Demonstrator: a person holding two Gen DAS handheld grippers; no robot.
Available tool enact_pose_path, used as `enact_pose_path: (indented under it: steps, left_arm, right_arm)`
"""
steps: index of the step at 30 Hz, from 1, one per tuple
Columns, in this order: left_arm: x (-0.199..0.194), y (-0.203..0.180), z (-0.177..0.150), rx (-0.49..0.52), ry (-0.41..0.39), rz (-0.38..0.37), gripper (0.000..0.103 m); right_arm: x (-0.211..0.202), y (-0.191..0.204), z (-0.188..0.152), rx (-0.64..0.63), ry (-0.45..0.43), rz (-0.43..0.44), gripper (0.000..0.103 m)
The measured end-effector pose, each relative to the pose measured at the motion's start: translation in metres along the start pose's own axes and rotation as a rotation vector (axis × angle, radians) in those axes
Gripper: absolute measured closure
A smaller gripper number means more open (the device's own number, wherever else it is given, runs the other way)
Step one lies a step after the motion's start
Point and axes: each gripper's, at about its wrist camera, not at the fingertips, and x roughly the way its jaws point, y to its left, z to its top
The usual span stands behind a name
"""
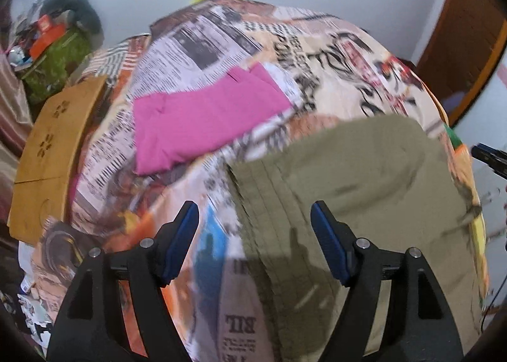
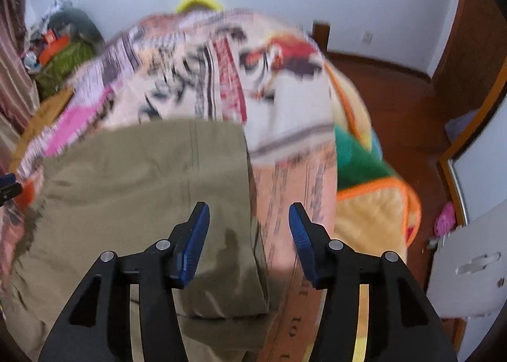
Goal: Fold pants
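Olive-green pants [image 1: 355, 190] lie folded on a bed covered by a newspaper-print blanket [image 1: 196, 45]. In the right wrist view the pants [image 2: 142, 184] fill the left and middle. My left gripper [image 1: 255, 213] is open and empty, above the pants' left edge. My right gripper [image 2: 248, 213] is open and empty, above the pants' right edge, where a folded layer ends. The right gripper's tip shows at the far right of the left wrist view [image 1: 488, 156]. The left gripper's tip shows at the far left of the right wrist view [image 2: 8, 186].
A folded pink garment [image 1: 202, 114] lies further back on the bed. A wooden board [image 1: 50, 152] sits at the bed's left side. Clutter is piled in the back left corner [image 1: 57, 45]. A wood floor [image 2: 412, 102] and a white chair [image 2: 469, 260] are on the right.
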Motion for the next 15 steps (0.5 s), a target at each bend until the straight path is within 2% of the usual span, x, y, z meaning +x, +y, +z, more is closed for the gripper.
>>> enact_pose_path:
  steps: [4,9,15]
  left_arm:
    - [0.007,0.010,0.018,-0.033,-0.001,-0.008,0.030]
    - [0.034,0.013,0.028,-0.044,0.042,-0.014,0.030]
    - [0.071,0.012,0.029,-0.052,0.115,-0.039,0.030]
  right_arm:
    - [-0.002,0.004,0.025,0.017,-0.055,0.001,0.033]
    - [0.015,0.009,0.050,0.011,-0.073,-0.012,0.032]
    - [0.063,-0.002,0.069,0.084,-0.021,0.018,0.032]
